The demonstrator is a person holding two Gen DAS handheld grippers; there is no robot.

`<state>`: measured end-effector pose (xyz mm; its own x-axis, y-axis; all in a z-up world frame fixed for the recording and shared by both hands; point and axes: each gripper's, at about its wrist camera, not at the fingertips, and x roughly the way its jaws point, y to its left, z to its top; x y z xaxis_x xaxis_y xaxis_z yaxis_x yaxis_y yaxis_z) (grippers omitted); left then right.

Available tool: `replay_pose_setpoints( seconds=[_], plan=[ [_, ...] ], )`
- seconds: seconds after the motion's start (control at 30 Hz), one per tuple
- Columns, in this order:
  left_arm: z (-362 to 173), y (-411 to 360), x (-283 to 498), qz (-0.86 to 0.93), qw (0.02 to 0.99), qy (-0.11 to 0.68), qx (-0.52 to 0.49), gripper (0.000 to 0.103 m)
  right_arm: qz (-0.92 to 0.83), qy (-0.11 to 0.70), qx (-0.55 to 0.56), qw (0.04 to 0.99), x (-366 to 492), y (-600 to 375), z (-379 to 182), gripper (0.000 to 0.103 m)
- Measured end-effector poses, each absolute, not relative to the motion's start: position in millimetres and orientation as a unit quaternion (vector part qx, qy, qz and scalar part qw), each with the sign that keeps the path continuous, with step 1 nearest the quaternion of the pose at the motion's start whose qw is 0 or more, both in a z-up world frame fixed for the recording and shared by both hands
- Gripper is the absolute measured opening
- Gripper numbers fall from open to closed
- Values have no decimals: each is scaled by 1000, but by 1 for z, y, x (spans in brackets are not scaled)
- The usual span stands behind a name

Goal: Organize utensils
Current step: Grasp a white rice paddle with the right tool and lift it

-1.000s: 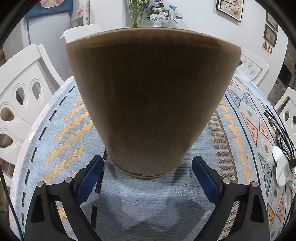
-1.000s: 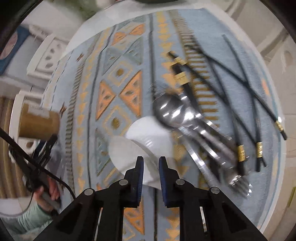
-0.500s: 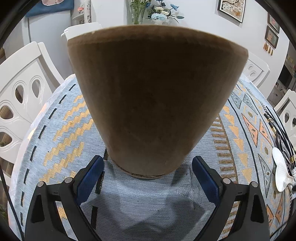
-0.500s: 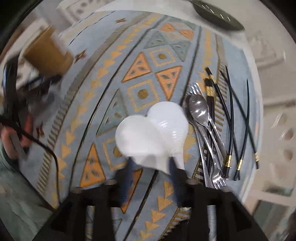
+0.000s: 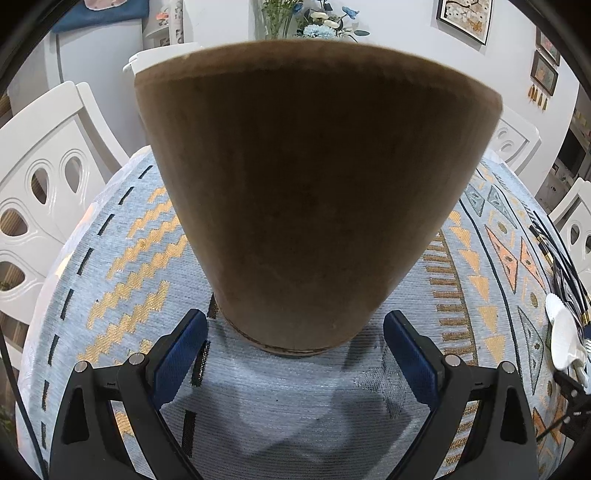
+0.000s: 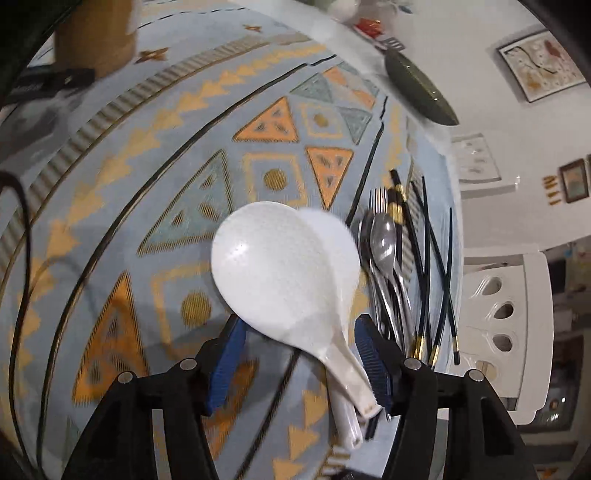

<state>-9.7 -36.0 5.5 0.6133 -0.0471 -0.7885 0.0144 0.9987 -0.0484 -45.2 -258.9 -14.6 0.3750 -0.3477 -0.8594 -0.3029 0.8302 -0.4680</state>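
Note:
A tall brown paper cup (image 5: 314, 184) stands on the patterned tablecloth (image 5: 122, 280) and fills the left wrist view. My left gripper (image 5: 295, 350) is open around its base, and both blue pads stand clear of it. The same cup (image 6: 94, 33) shows at the top left of the right wrist view. Two white rice spoons (image 6: 284, 266) lie stacked, handles toward me. My right gripper (image 6: 299, 354) straddles their necks with its jaws opening; the upper handle lies close to the right pad. Metal spoons and a fork (image 6: 384, 240) and black chopsticks (image 6: 428, 258) lie just right of them.
White chairs (image 5: 44, 192) (image 6: 498, 314) ring the round table. A dark green dish (image 6: 417, 88) sits at the far edge. A black cable (image 6: 22, 258) crosses the cloth on the left. A vase of flowers (image 5: 317, 22) stands behind the cup.
The right gripper went from nearly shut to open, rolled and swung, and the white spoons now lie between its fingers. The left gripper and the cup have not moved.

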Motion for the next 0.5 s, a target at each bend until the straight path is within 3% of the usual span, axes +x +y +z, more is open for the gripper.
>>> replay_pose_setpoints(
  seconds=[0.23, 0.27, 0.4, 0.5],
  plan=[
    [4, -38, -10, -15, 897, 441, -17, 97, -10, 544, -310, 780, -19, -249, -17, 63],
    [4, -38, -9, -15, 897, 442, -16, 97, -3, 548, -306, 778, -17, -248, -18, 58],
    [3, -39, -9, -15, 897, 442, -16, 97, 41, 592, -213, 776, 7, -267, -7, 56],
    [3, -40, -8, -14, 897, 442, -17, 97, 56, 620, -109, 775, 30, -293, 2, 37]
  ],
)
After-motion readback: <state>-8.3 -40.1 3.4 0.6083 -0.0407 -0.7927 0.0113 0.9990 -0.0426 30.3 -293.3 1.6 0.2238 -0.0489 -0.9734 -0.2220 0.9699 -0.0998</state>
